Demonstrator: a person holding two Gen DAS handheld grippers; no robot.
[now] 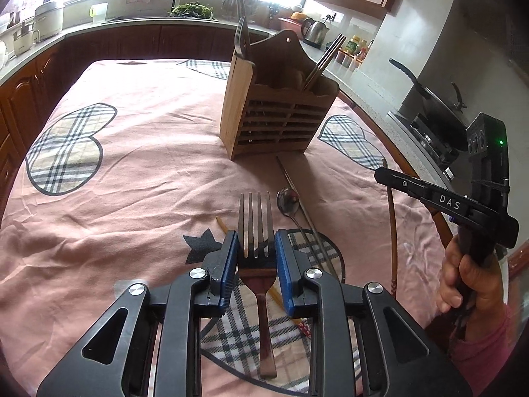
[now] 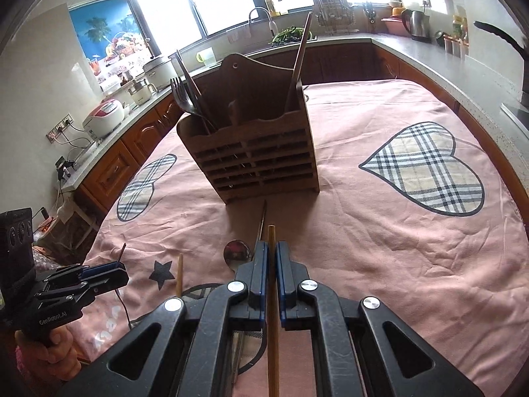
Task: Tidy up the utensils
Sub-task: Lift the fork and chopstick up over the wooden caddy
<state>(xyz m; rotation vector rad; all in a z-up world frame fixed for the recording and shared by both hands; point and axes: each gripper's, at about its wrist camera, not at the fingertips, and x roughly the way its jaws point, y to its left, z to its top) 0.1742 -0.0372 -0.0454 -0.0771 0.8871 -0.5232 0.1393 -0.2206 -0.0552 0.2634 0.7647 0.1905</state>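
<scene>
Wooden utensil caddy point(image 1: 274, 117) upright on pink tablecloth point(image 1: 132, 182); serves as landmark.

Already stowed, judging by contents: dark fork and other dark utensils point(image 2: 188, 99) in caddy's left compartment, as seen from right wrist; wooden piece point(image 2: 299, 66) upright in right compartment; metal chopsticks point(image 1: 325, 61) leaning out of caddy in left wrist view.

In hand:
- Left gripper point(image 1: 256, 254): jaws narrow, blue pads closed on neck of metal fork point(image 1: 256, 221), tines toward caddy, wooden handle trailing back under gripper. Clear of cloth, apparently.
- Right gripper point(image 2: 271, 264): jaws nearly shut, clamped on a single wooden chopstick point(image 2: 271, 241), tip aimed at caddy.

Still on cloth, between caddy and grippers: metal spoon point(image 1: 287, 200), thin metal rod point(image 1: 297, 192) running from caddy base, pale wooden chopstick point(image 2: 179, 274), dark curved stick point(image 1: 392, 231) toward right gripper.

Estimate: partly done; two items awaiting insertion, at least four yet to collect.

Legible text: "DAS" on right gripper body in left wrist view; "GenRobot.AI" on left gripper body in right wrist view.
</scene>
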